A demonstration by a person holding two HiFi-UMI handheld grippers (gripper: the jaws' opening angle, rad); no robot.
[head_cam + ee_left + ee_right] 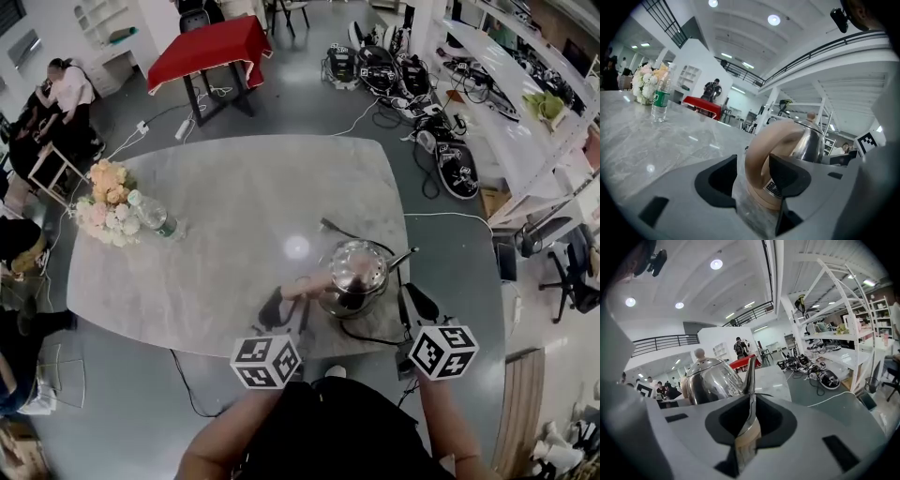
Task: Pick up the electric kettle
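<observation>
A steel electric kettle (356,272) with a tan loop handle (305,286) stands near the front edge of the grey marble table (234,206). My left gripper (279,307) is at the kettle's left. In the left gripper view its jaws stand open around the handle (757,150), which sits in the gap of the left gripper (754,180). My right gripper (409,300) is at the kettle's right, shut. In the right gripper view the kettle (712,380) fills the left, and its spout (750,373) rises just beyond the closed tips of the right gripper (751,404).
A flower bouquet (108,202) and a water bottle (155,217) are at the table's left end. A black cord (361,336) runs from the kettle's base over the front edge. A red table (211,47), seated people and floor equipment (394,75) lie beyond.
</observation>
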